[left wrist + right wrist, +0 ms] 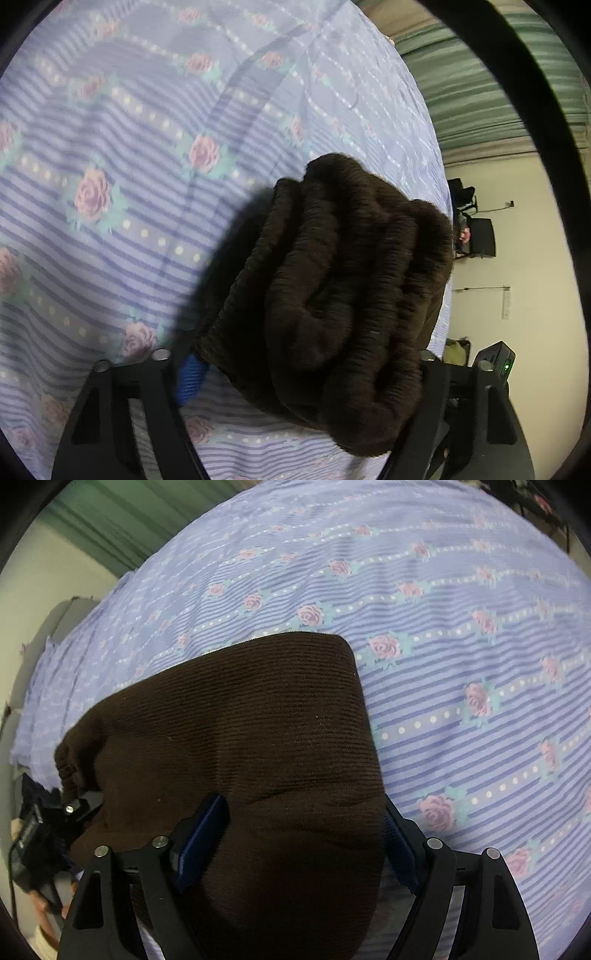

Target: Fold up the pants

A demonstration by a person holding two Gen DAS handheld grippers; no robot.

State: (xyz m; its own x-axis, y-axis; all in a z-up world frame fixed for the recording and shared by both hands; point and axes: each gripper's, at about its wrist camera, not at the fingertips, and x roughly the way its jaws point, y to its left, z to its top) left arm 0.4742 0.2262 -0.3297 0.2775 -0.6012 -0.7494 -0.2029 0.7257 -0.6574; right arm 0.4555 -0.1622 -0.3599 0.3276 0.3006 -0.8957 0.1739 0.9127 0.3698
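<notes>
pants: dark brown corduroy pants point(236, 738) lie folded on the bed point(461, 635), a flat slab running from the near edge away to a squared far corner.
bunched end: in the left wrist view the pants point(343, 295) show as thick rolled layers, stacked between the fingers and rising toward the far right.
left gripper: left gripper point(306, 373) straddles that bunch; fingers set wide, cloth filling the gap. the near-left blue pad point(190, 380) sits just at the cloth edge; the right pad is hidden, so a real pinch cannot be told.
right gripper: right gripper point(299, 834) spans the near fold; the left pad point(203, 838) lies on top of the cloth, the right pad at the fold's right edge. fingers spread, cloth between them, not visibly squeezed.
key relation: long axis of the slab runs straight ahead of the right fingers; the bundle lies inside both gaps.
judgement: fold looks nearly done; next move likely turns on letting go without dragging layers.
risk: the thick roll on the left may spring open.
</notes>
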